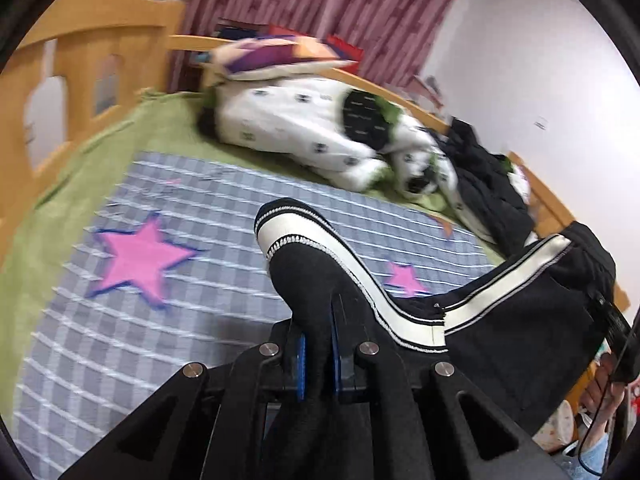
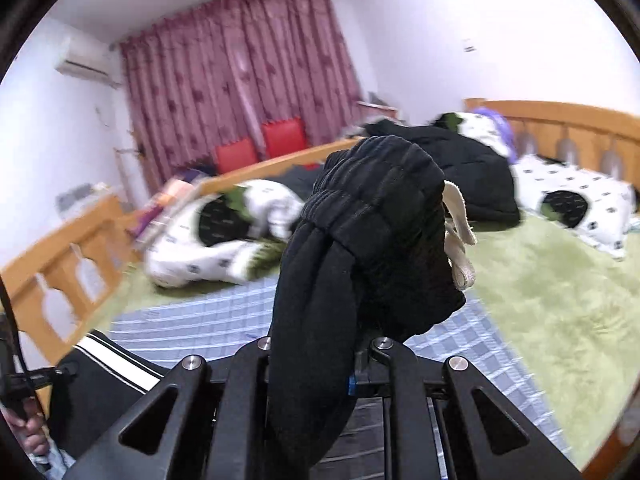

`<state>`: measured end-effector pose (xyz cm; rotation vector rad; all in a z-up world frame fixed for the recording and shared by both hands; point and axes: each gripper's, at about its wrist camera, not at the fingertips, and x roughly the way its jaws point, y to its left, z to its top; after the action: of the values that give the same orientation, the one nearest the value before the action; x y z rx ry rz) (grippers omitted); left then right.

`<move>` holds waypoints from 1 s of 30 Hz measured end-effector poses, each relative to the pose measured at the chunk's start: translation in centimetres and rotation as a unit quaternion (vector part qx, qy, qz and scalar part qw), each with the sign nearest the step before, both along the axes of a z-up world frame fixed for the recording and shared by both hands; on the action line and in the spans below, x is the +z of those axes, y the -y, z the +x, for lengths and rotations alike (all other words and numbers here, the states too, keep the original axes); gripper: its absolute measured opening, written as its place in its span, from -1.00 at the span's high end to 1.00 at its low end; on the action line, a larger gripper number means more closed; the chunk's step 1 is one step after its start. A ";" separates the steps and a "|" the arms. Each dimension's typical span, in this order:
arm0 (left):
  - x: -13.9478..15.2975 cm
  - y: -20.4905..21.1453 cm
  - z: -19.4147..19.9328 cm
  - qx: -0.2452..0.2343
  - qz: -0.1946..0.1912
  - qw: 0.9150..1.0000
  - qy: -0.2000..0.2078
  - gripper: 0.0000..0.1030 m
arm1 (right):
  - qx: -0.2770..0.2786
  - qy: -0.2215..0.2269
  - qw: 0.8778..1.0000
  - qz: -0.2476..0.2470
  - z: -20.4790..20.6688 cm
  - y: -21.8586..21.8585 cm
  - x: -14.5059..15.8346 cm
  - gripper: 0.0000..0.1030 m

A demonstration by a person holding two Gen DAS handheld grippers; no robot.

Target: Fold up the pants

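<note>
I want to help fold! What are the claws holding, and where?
Both hold the black pants: left claw pinches a striped leg end, right claw the bunched waistband end.

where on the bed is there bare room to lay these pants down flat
The grey checked blanket is bare around the big pink star, bordered by the green sheet and wooden rail. More green sheet lies free on the right. The far side is crowded: white patterned quilt, black clothes pile.

Right tongs (image 2: 352, 364) tips buried in pants (image 2: 372, 216); background bedding (image 1: 304, 128) motion-blurred, pattern perhaps logos.
</note>
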<state>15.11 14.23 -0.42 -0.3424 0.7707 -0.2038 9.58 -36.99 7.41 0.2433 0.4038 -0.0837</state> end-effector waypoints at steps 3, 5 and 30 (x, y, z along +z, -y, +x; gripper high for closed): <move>-2.7 -4.3 -0.1 0.036 0.029 0.999 -0.019 0.82 | 0.035 -0.010 0.999 0.028 0.3 -1.6 -2.4 0.71; -5.1 -5.9 0.3 0.047 0.045 0.997 -0.039 0.81 | 0.052 -0.044 0.997 0.042 1.0 -1.9 -6.1 0.71; -11.5 -3.9 -8.4 0.042 0.096 0.994 -0.026 -0.05 | 0.071 -0.149 0.986 -0.016 -6.5 -3.4 -16.6 0.04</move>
<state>6.67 18.13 -11.96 -0.1984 0.8187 -0.0414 3.12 -33.56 -9.20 0.1703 0.7153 0.0146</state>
